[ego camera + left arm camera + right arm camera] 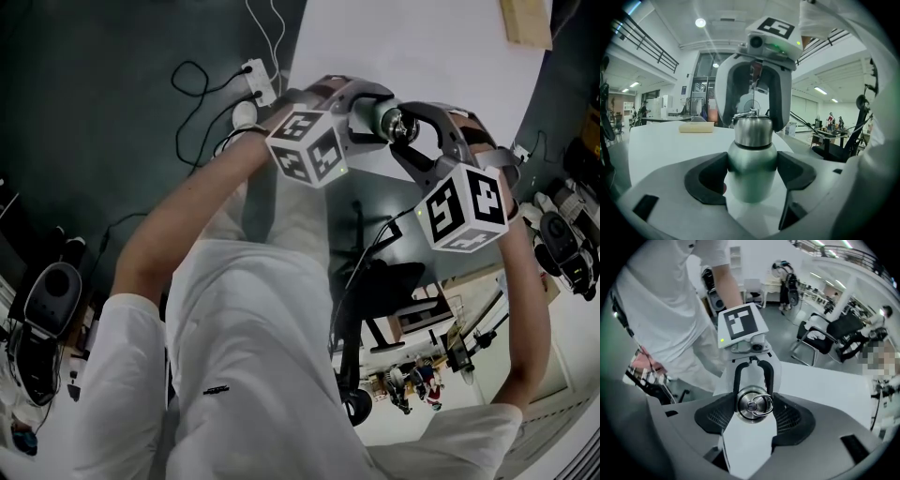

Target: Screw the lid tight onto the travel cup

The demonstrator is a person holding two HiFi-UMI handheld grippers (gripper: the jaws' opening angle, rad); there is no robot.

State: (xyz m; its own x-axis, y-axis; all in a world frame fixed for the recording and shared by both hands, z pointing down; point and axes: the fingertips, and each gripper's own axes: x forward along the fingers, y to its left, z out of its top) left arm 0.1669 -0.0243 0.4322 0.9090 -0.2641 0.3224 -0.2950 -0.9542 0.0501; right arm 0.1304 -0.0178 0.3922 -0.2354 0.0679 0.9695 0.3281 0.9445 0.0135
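White tabletop (656,150) under both grippers. My left gripper (753,166) clenched on body of steel travel cup (751,180), cup upright, near tabletop edge. My right gripper (753,405) points down from above, pads clasping round lid (753,401) seated on cup.

Both bare forearms reach from white short sleeves toward the upper middle of the head view. The left forearm (183,211) rises from the lower left, and the right forearm (525,291) runs up the right edge. The grey two-jaw left gripper (373,117) lies near level, its jaws clamped on the brushed-steel travel cup (751,164). The grey two-jaw right gripper (410,136) points steeply down, its pads pressing both sides of the round steel lid (753,405).
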